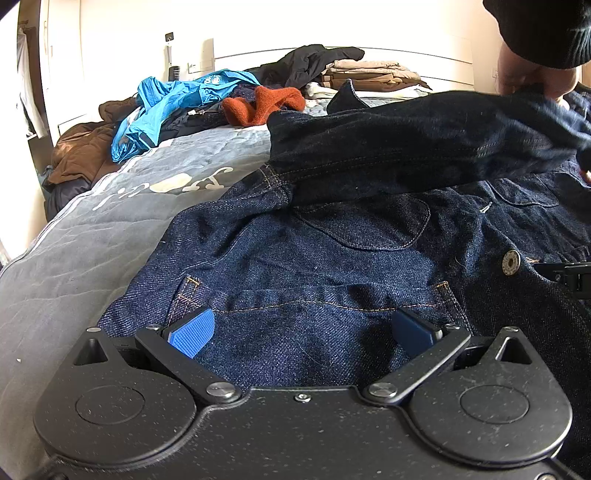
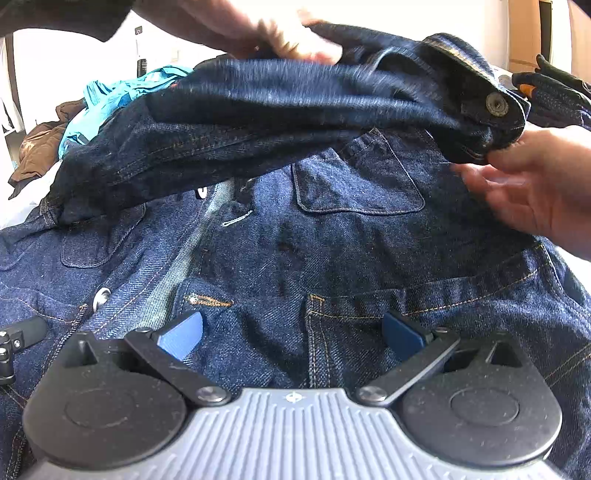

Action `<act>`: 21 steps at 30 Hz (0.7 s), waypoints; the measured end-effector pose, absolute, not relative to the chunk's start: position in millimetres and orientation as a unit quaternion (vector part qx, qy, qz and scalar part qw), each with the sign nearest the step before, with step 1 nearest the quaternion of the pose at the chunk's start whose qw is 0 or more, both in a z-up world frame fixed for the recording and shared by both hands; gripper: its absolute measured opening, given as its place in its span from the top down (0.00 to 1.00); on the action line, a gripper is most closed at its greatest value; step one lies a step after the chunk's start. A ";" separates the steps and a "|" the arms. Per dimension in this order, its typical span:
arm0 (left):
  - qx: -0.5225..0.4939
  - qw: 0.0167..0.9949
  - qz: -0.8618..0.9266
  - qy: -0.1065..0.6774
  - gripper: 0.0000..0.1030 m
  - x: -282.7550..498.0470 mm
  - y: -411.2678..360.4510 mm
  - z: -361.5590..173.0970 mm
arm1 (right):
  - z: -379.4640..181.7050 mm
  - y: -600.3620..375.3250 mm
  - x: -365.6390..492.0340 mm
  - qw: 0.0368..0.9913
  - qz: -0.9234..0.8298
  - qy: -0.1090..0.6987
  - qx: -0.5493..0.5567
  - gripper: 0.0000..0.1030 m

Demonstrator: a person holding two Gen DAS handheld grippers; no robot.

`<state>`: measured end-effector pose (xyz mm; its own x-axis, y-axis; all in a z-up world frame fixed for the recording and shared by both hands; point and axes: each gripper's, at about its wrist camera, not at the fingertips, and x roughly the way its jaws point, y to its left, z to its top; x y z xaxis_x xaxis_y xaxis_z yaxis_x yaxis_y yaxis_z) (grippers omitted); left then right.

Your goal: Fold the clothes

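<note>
A dark blue denim jacket [image 1: 332, 258] lies front-up on the bed, its chest pockets and metal buttons showing. My left gripper [image 1: 303, 325] rests on the jacket's lower hem, open, with only flat cloth between its blue pads. My right gripper [image 2: 291, 328] rests beside it on the hem, also open and holding nothing. One sleeve [image 2: 277, 110] is lifted across the chest by a person's bare hands: one hand [image 2: 258, 33] on top, the other hand [image 2: 535, 184] at the buttoned cuff [image 2: 495, 107]. That sleeve [image 1: 406, 140] also crosses the left wrist view.
The bed's grey cover [image 1: 92, 240] stretches left of the jacket. Behind lie a blue garment [image 1: 162, 107], an orange knit [image 1: 262, 103], brown clothing [image 1: 81, 151] and a folded stack [image 1: 369, 74] by the white headboard. A bit of the other gripper [image 1: 569, 277] shows at the right edge.
</note>
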<state>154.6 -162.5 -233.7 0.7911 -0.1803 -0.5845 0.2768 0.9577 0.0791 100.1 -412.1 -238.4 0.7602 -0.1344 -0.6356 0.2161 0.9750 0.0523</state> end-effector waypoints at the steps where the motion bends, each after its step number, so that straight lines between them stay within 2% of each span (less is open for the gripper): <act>1: 0.081 0.943 -0.121 0.300 0.00 154.5 -162.5 -233.8 | -238.6 -412.3 99.5 0.936 -0.094 0.333 0.061 0.00; 21: 0.080 0.943 -0.121 0.300 0.00 154.1 -161.7 -233.8 | -239.9 -412.5 98.1 0.936 -0.094 0.333 0.061 0.00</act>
